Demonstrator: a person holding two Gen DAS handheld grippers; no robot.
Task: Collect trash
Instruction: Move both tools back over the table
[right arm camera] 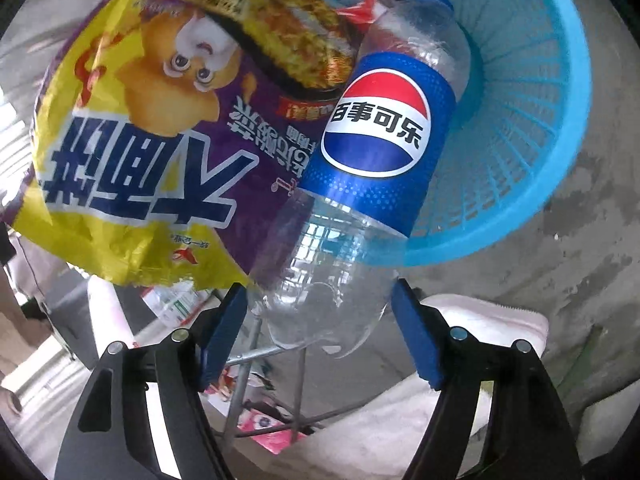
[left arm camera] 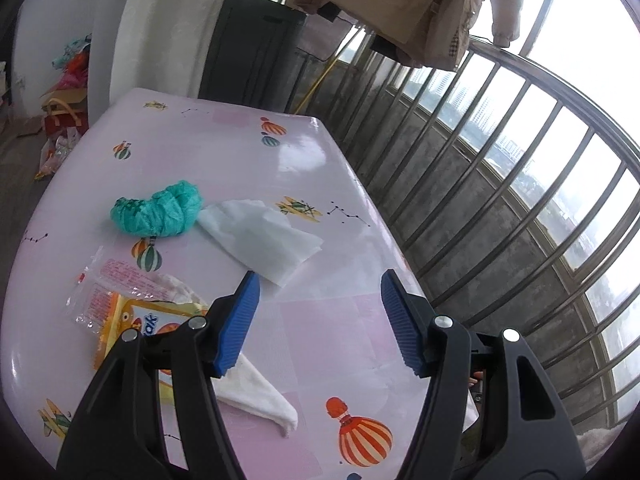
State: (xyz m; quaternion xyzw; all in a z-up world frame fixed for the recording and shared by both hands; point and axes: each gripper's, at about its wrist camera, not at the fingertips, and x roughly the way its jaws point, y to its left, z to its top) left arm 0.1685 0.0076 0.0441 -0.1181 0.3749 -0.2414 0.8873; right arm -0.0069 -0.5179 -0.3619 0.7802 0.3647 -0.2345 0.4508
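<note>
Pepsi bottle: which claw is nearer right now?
Right. The right claw is open with the Pepsi bottle base between its pads, over the blue basket. The left claw hovers over the table; no bottle there.

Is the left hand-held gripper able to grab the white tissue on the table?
Probably yes. The left hand-held gripper is open and holds nothing, and the white tissue lies flat just ahead of its fingertips with nothing on top; only the green bag touches its far corner.

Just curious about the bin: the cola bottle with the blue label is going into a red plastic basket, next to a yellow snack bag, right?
Not quite: the basket is light blue, not red, as the right wrist view shows. The cola bottle with the blue label does lie over its rim, beside the yellow snack bag.
</note>
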